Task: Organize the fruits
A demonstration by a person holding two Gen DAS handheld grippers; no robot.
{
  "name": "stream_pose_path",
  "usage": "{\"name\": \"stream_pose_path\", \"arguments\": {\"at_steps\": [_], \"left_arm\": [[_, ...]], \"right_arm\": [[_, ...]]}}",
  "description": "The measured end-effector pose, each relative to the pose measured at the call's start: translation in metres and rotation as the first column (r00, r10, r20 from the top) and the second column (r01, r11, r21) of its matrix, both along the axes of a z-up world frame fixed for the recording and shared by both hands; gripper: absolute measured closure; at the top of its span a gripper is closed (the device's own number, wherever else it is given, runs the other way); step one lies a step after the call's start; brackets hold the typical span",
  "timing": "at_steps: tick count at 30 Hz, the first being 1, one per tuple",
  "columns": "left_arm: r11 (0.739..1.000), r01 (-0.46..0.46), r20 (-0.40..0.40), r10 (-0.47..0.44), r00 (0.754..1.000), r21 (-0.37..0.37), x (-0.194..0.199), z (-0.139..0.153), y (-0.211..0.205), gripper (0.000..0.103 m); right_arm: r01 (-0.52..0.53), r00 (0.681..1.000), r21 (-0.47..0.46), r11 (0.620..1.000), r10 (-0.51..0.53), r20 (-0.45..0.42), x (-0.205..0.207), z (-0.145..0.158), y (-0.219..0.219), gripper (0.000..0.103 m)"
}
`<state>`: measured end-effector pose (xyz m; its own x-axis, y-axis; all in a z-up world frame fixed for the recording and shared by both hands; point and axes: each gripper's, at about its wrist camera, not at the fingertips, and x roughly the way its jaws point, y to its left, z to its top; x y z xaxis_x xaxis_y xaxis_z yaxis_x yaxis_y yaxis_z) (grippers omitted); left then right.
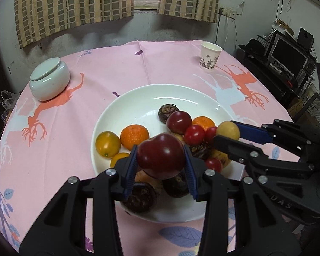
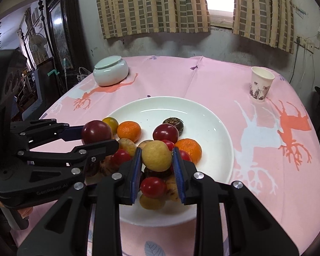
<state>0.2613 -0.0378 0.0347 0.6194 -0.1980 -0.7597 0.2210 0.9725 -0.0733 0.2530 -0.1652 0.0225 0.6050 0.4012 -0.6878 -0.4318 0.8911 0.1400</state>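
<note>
A pink tablecloth (image 1: 160, 68) covered the round table, and near its middle sat a wide white plate (image 1: 138, 100) that carried all the fruit in view. Further back, well apart from the plate, stood a lidded white jar (image 1: 50, 81) on one side and a paper cup (image 1: 210, 56) on the other. The left gripper (image 1: 161, 157) hung over the near part of the plate with its jaws clamped on a dark red plum (image 1: 161, 155), lifted clear of the pile below. The right gripper (image 2: 156, 160) was beside it, its jaws closed on a yellow-brown fruit (image 2: 156, 155), also raised above the heap. On the plate itself the sorting looked only begun: two oranges (image 1: 134, 136), a yellow fruit (image 1: 107, 144), a second dark red plum (image 1: 178, 122), several small red tomatoes (image 1: 194, 134) and dark brown, rough-skinned fruits (image 1: 167, 110) lay mixed together, mostly crowded toward the near edge, while the far half of the plate was bare. By my reading, two pieces were in hand and nearly everything else remained to be grouped; no separate destination for the sorted fruit was visible.
</note>
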Motion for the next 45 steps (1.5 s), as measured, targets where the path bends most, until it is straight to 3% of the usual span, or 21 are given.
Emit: {"name": "stream_pose_path", "arguments": {"at_steps": [4, 6, 11, 14, 23, 24, 26, 33, 37, 45], "left_arm": [[1.000, -0.023, -0.007, 0.023, 1.000, 0.005, 0.006, -0.005, 0.001, 0.062], [0.999, -0.043, -0.006, 0.043, 0.999, 0.004, 0.010, -0.007, 0.004, 0.056], [0.996, -0.088, 0.015, 0.088, 0.996, 0.016, 0.009, -0.004, 0.008, 0.027], [0.995, -0.092, 0.034, 0.090, 0.995, 0.043, 0.003, 0.000, 0.006, 0.017], [0.996, -0.073, 0.034, 0.071, 0.997, 0.059, -0.024, 0.001, -0.004, 0.012], [0.995, -0.073, 0.038, 0.071, 0.997, 0.063, -0.029, 0.001, -0.006, 0.011], [0.996, -0.076, 0.036, 0.074, 0.997, 0.052, -0.038, 0.002, -0.006, 0.010], [0.997, -0.064, 0.019, 0.064, 0.998, 0.037, -0.072, 0.002, -0.012, 0.010], [0.998, -0.054, 0.009, 0.054, 0.999, -0.018, -0.095, 0.002, -0.009, 0.008], [0.994, -0.095, -0.015, 0.094, 0.995, -0.047, -0.131, -0.010, 0.003, 0.005]], "right_arm": [[0.018, 1.000, 0.002, 1.000, -0.018, -0.022, 0.011, -0.010, 0.003, 0.074], [0.030, 0.999, 0.011, 0.999, -0.030, -0.034, 0.016, -0.012, 0.002, 0.074], [0.052, 0.998, 0.014, 0.999, -0.052, -0.027, 0.014, -0.010, -0.004, 0.073], [0.061, 0.998, 0.014, 0.998, -0.061, -0.024, 0.010, -0.008, -0.009, 0.072], [0.086, 0.996, -0.007, 0.996, -0.086, -0.004, -0.018, 0.001, -0.023, 0.069], [0.086, 0.996, -0.005, 0.996, -0.086, -0.002, -0.022, 0.002, -0.024, 0.066], [0.120, 0.993, -0.026, 0.992, -0.120, 0.008, -0.031, 0.003, -0.029, 0.049], [0.109, 0.994, -0.014, 0.994, -0.109, 0.013, -0.068, 0.006, -0.041, 0.048], [0.104, 0.995, 0.004, 0.995, -0.104, 0.011, -0.090, 0.007, -0.052, 0.048], [0.105, 0.994, 0.007, 0.994, -0.105, -0.005, -0.125, 0.000, -0.062, 0.048]]}}
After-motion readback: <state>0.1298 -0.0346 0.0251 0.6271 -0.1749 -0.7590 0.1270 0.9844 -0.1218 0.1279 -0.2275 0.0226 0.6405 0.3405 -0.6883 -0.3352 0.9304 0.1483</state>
